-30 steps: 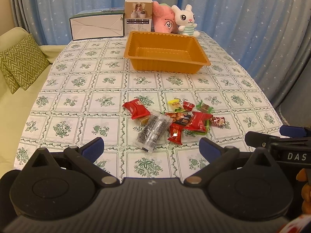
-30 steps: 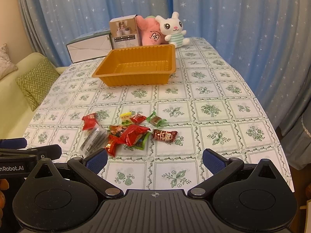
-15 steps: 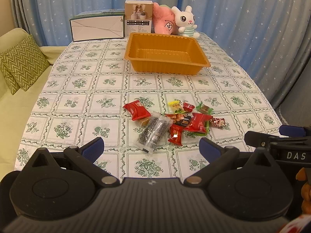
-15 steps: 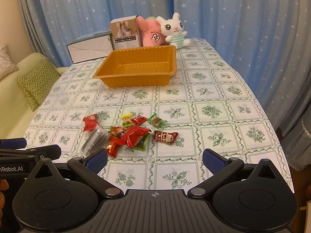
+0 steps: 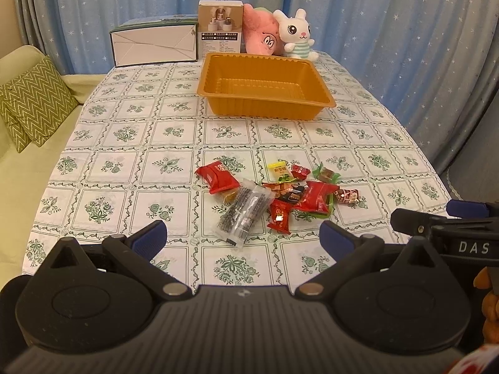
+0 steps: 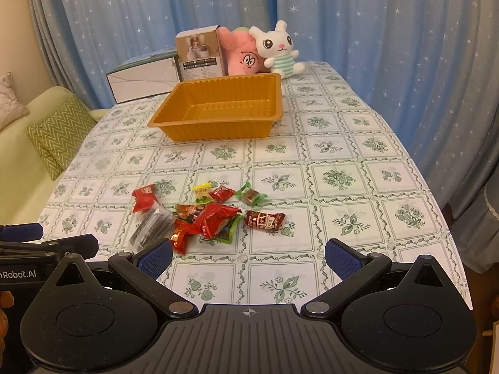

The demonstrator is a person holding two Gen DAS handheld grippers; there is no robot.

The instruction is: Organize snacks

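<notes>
A heap of wrapped snacks (image 5: pixel 280 191) lies on the tablecloth near the front: red packets, a clear packet of dark sticks (image 5: pixel 244 213), a yellow candy and a green-wrapped one. The heap also shows in the right wrist view (image 6: pixel 205 216). An empty orange tray (image 5: pixel 265 85) stands further back, also in the right wrist view (image 6: pixel 218 109). My left gripper (image 5: pixel 243 238) is open and empty, just short of the heap. My right gripper (image 6: pixel 249 254) is open and empty, in front of the heap's right side.
At the table's far end stand a white box (image 5: pixel 154 45), a small product carton (image 5: pixel 220 26), a pink plush (image 5: pixel 260 34) and a white rabbit plush (image 5: pixel 296 35). Blue curtains hang behind. A sofa with a green cushion (image 5: pixel 31 106) is at the left.
Both grippers have drifted slightly backward and tilted, so the heap and tray sit a little lower in view. Jaws stay open. Nothing on the table has moved.
</notes>
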